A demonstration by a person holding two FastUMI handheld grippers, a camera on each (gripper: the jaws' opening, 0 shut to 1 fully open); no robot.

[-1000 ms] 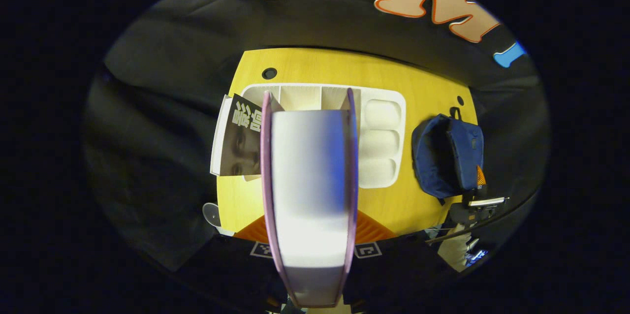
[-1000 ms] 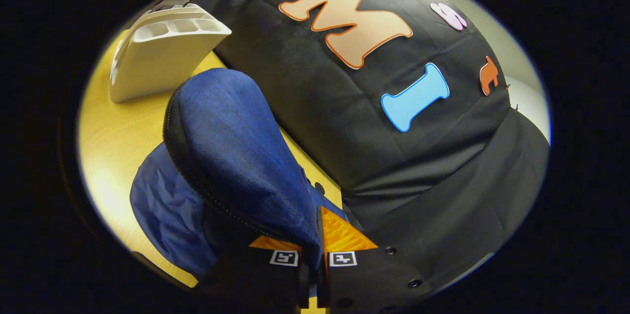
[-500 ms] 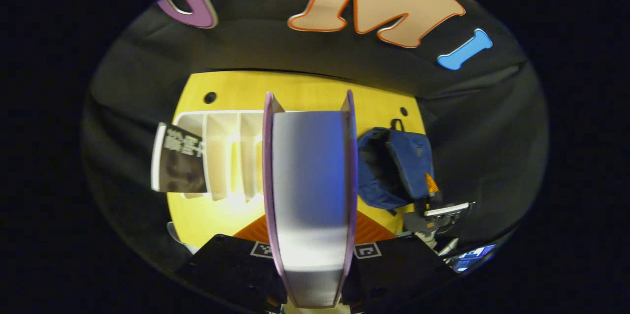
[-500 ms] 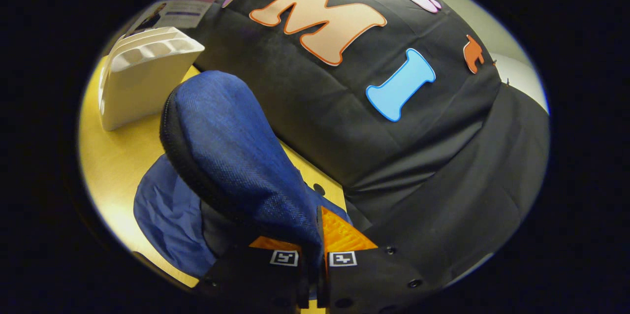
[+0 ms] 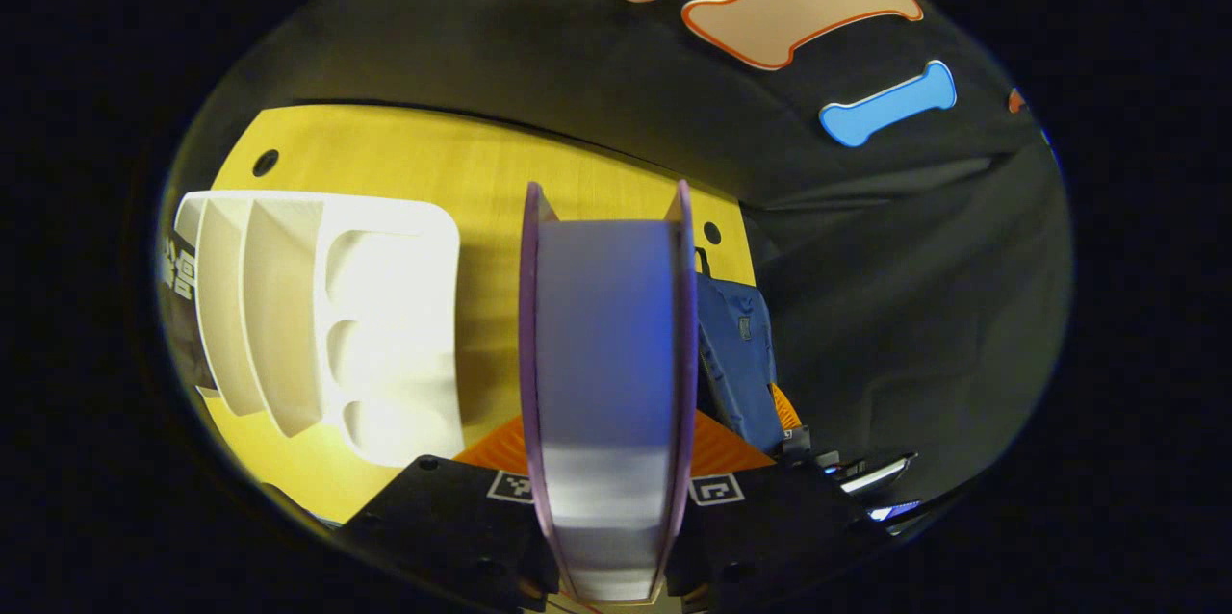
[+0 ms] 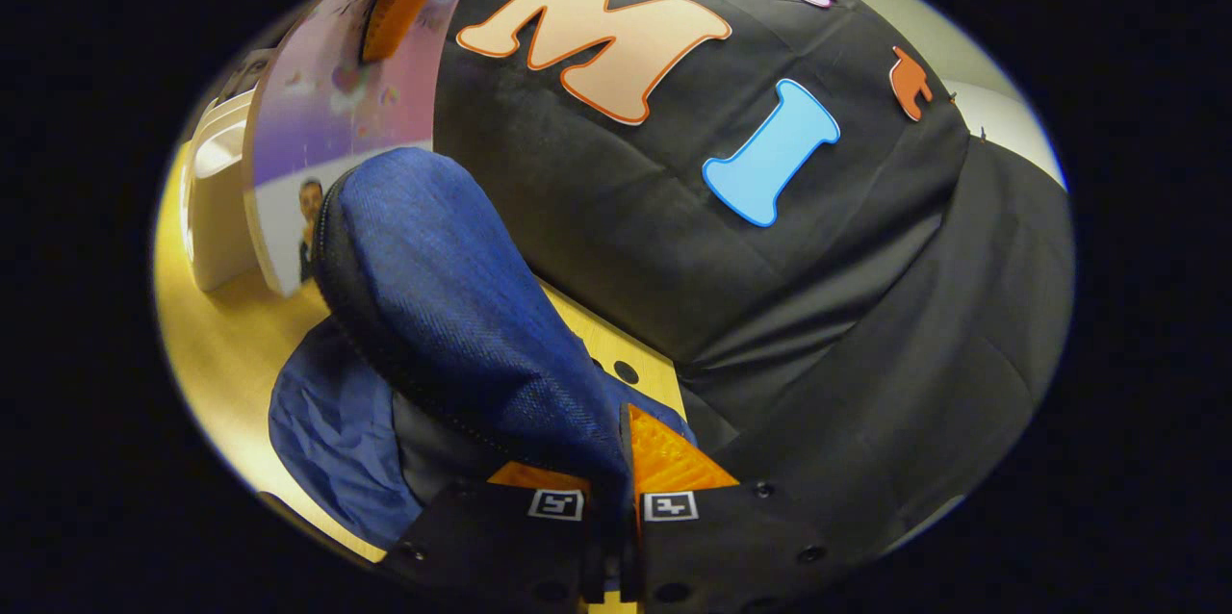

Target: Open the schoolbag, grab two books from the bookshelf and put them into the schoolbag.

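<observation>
White bookshelf (image 5: pixel 327 325) sits on the yellow table (image 5: pixel 481 171), off to the left of the left gripper (image 5: pixel 606 484). That gripper's clamped on a book (image 5: pixel 606 383), blocking most of its fwd view. Schoolbag (image 5: pixel 736 354) is just right of it. Right gripper (image 6: pixel 616 498) is pinched shut on the schoolbag's flap (image 6: pixel 452 306), w/ the book (image 6: pixel 337 123) up ahead-left.

bookshelf (image 5: pixel 318 325) left, schoolbag (image 5: pixel 736 354) right, perhaps open tabletop (image 5: pixel 491 181) between
</observation>
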